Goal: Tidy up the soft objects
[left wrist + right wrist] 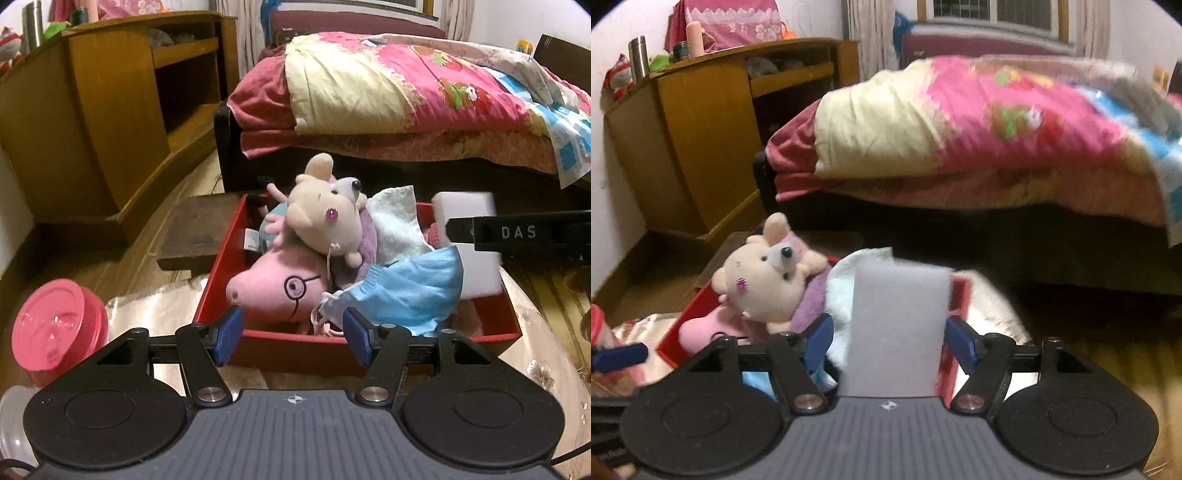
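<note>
Right gripper tilted down, jaws released around white sponge; left gripper released.

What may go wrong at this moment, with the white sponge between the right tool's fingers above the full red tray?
1. The white sponge seems loose in the right tool, close to the right rim of the red tray; it may drop outside.
2. The beige plush lies highest in the tray and may roll off if bumped.
</note>
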`<state>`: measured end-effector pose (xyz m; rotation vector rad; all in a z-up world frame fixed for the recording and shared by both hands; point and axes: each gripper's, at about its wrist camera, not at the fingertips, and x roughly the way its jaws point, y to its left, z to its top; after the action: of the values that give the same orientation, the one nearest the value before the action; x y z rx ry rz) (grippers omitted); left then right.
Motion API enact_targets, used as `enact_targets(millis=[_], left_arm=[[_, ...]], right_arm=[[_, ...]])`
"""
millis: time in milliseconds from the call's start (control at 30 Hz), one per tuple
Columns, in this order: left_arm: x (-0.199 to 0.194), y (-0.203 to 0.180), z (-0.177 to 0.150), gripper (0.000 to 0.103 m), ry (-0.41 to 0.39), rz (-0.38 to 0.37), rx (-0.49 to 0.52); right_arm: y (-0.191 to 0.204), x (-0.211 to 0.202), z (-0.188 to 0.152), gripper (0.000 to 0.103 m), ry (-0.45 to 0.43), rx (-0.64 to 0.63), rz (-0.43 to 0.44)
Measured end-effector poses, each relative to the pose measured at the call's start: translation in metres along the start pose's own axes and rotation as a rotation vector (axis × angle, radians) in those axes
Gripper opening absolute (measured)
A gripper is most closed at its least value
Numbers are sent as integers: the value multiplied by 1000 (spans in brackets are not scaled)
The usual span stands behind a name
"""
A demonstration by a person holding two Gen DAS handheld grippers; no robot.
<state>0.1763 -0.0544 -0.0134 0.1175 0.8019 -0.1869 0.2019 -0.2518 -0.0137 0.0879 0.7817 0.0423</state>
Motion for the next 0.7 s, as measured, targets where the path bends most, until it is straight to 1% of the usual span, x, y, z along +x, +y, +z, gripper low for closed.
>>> enact_targets(millis=[33,67,167,333,433,567,700], left_arm=[[0,1,0,60,0,-2,-4],[1,1,0,60,-1,-5,-10],[-1,3,1,60,-7,-10,-18],[-6,6,-2,60,-13,7,-30],[-10,6,-6,60,-10,12,-35],[-15,4,-11,60,-6,10,-37],[-22,1,-13,61,-14,10,-37]], right_arm=[[-2,2,-1,47,9,17,26],[-3,3,-3,47,21,30,33],[-5,3,-6,47,26,49,21],[1,-7,-12,47,24,32,6],[8,-21,-19,47,9,4,-12],[16,-39,-26,47,-34,-30,-44],[17,-51,-30,47,-36,-24,-32]])
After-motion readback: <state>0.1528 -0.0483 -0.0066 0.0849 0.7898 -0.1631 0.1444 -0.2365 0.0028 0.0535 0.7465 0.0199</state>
